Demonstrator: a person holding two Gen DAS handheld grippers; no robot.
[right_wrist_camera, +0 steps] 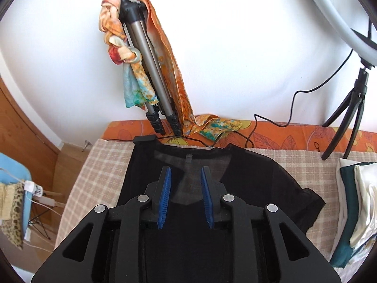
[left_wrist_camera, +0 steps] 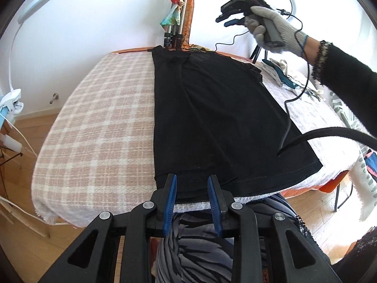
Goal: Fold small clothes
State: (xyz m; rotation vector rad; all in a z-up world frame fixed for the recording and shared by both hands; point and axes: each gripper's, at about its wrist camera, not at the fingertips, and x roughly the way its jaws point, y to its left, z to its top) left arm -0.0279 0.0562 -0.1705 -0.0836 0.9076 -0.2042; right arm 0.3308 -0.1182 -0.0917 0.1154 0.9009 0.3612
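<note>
Left wrist view alone: gloved hand aloft with right tongs; both tongs released above black top.

home room | checked blanket on table | wood floor | scarf-draped tripod

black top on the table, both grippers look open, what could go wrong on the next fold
1. A black cable from the right gripper dangles over the black top; it may snag or drag the folded layer.
2. The hem lies at the table's near edge by the left gripper, so a tug might slide it off.
3. The sheer neckline could bunch if pinched unevenly.
</note>
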